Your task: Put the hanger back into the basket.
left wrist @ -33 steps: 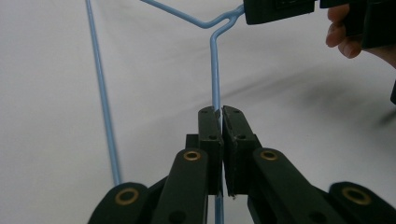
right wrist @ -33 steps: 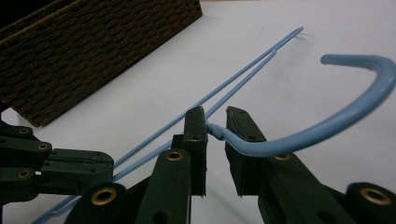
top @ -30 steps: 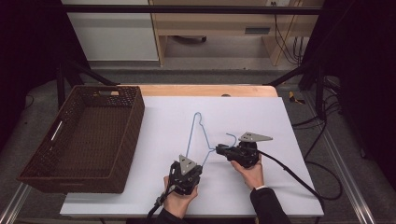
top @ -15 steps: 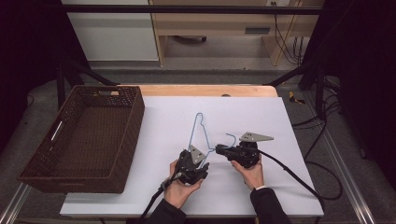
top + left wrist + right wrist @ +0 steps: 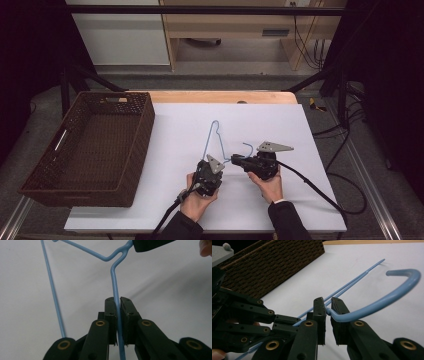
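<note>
Blue wire hanger [image 5: 214, 142] lies on the white counter [image 5: 310, 200], pinched by both tongs: left tongs [image 5: 117, 312] clamped on one arm, right tongs [image 5: 327, 311] clamped at the neck below the hook. Lifting both ends together should avoid twisting the wire.

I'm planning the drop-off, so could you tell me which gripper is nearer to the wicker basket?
Left. The left gripper, shut on the blue hanger, sits closer to the wicker basket, with bare table between them. The right gripper, clamped at the hanger's hook, lies farther to the right.
</note>
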Demonstrator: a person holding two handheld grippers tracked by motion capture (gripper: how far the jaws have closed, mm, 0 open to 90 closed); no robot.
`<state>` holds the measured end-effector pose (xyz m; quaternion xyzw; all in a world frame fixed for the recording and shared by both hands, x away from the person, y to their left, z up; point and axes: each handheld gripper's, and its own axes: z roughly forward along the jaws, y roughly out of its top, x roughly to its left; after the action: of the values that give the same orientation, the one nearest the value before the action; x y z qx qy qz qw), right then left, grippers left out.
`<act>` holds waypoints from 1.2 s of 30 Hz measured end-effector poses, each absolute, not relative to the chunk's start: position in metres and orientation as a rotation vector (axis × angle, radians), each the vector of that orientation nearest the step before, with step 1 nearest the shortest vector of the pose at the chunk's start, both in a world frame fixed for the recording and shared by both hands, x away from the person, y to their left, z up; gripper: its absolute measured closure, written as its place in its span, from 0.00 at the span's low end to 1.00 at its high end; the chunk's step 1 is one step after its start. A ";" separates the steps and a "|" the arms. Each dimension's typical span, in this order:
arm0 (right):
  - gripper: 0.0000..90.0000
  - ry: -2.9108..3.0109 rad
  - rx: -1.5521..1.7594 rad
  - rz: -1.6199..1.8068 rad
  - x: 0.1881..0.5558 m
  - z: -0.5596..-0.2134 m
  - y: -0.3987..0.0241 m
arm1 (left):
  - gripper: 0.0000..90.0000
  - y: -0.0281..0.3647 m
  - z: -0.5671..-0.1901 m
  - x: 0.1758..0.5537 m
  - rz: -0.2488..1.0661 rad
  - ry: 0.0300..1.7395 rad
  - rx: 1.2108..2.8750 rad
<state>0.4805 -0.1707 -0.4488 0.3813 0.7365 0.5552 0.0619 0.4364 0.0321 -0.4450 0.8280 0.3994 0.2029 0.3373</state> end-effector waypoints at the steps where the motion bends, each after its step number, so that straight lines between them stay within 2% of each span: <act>1: 0.92 2.224 1.148 1.680 0.480 -0.448 -0.171 | 0.95 0.031 -0.445 0.436 0.544 1.051 2.150; 6: 0.91 2.217 1.136 1.675 0.479 -0.447 -0.171 | 0.96 0.031 -0.444 0.435 0.569 1.076 2.132; 7: 0.85 2.204 1.139 1.676 0.478 -0.445 -0.172 | 0.97 0.033 -0.442 0.434 0.595 1.083 2.118; 8: 0.85 2.204 1.139 1.676 0.478 -0.445 -0.172 | 0.97 0.033 -0.442 0.434 0.595 1.083 2.118; 9: 0.80 2.193 1.122 1.679 0.475 -0.441 -0.174 | 0.97 0.037 -0.439 0.434 0.596 1.080 2.107; 16: 0.69 2.167 1.092 1.669 0.467 -0.430 -0.185 | 0.97 0.052 -0.423 0.433 0.613 1.063 2.079; 17: 0.64 2.157 1.092 1.659 0.464 -0.426 -0.190 | 0.97 0.057 -0.416 0.432 0.598 1.051 2.060; 18: 0.64 2.157 1.092 1.659 0.464 -0.426 -0.190 | 0.97 0.057 -0.416 0.432 0.598 1.051 2.060; 19: 0.58 2.141 1.078 1.626 0.461 -0.423 -0.196 | 0.97 0.063 -0.409 0.431 0.592 1.039 2.046; 20: 0.58 2.141 1.078 1.626 0.461 -0.423 -0.196 | 0.97 0.063 -0.409 0.431 0.592 1.039 2.046; 21: 0.50 2.129 1.066 1.584 0.457 -0.420 -0.203 | 0.97 0.070 -0.400 0.431 0.567 1.014 2.028; 22: 0.50 2.129 1.066 1.584 0.457 -0.420 -0.203 | 0.97 0.070 -0.400 0.431 0.567 1.014 2.028; 23: 0.41 2.114 1.069 1.563 0.452 -0.417 -0.211 | 0.97 0.073 -0.394 0.431 0.560 0.997 2.026; 26: 0.32 2.094 1.073 1.535 0.447 -0.414 -0.223 | 0.97 0.079 -0.384 0.431 0.546 0.960 2.027; 27: 0.32 2.094 1.073 1.535 0.447 -0.414 -0.223 | 0.97 0.080 -0.381 0.431 0.544 0.947 2.021; 29: 0.20 2.047 1.097 1.527 0.444 -0.408 -0.232 | 0.97 0.084 -0.373 0.432 0.528 0.913 2.027; 36: 0.07 2.032 1.104 1.484 0.437 -0.400 -0.243 | 0.97 0.090 -0.360 0.434 0.449 0.845 2.022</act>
<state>0.4366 -0.2429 -0.4001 0.3941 0.7251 0.5297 0.1957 0.4338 0.0904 -0.3600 0.8131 0.3396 0.1806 0.4369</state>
